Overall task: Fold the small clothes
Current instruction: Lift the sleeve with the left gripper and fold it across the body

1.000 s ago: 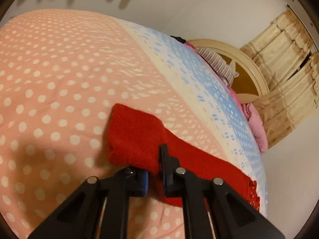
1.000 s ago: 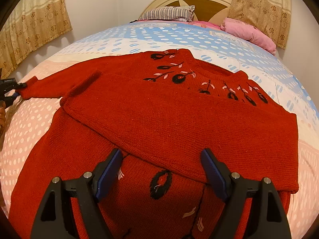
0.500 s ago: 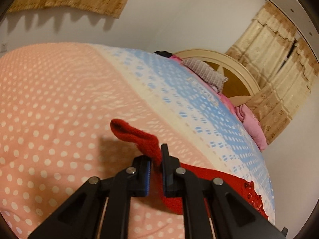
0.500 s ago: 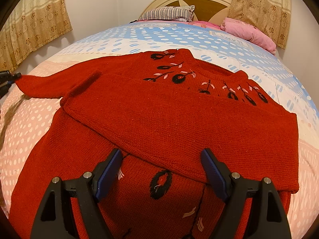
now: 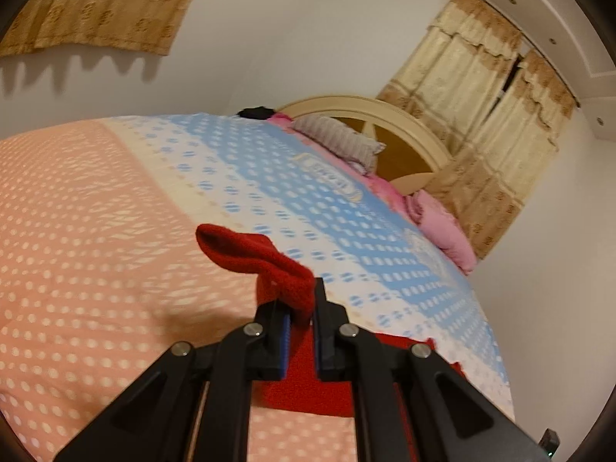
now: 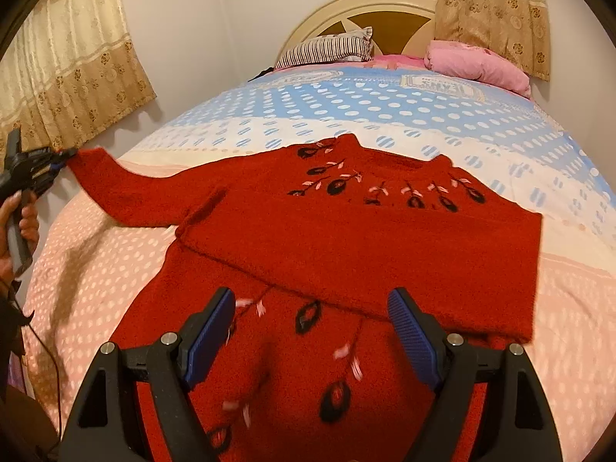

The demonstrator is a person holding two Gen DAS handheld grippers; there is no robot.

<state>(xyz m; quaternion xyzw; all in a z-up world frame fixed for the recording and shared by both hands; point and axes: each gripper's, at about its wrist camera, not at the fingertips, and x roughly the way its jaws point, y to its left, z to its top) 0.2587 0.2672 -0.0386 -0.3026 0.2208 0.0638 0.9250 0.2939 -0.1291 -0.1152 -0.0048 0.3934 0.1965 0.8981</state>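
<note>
Your right gripper (image 6: 310, 333) hangs wide open above the red sweater's (image 6: 346, 238) near hem. Left of the sweater, your left gripper (image 5: 298, 317) pinches its sleeve cuff (image 5: 254, 258), lifted over bare pink bedspread (image 5: 96, 250); beyond the sweater lies uncluttered blue cover.

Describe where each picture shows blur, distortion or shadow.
Left wrist view: fisheye bends the bed into a dome; dark corners; the curtain casts a scalloped shadow on the wall. Right wrist view: the red sweater is smeared near its hem, sharper at the collar; its raised sleeve shadows the bedspread.
</note>
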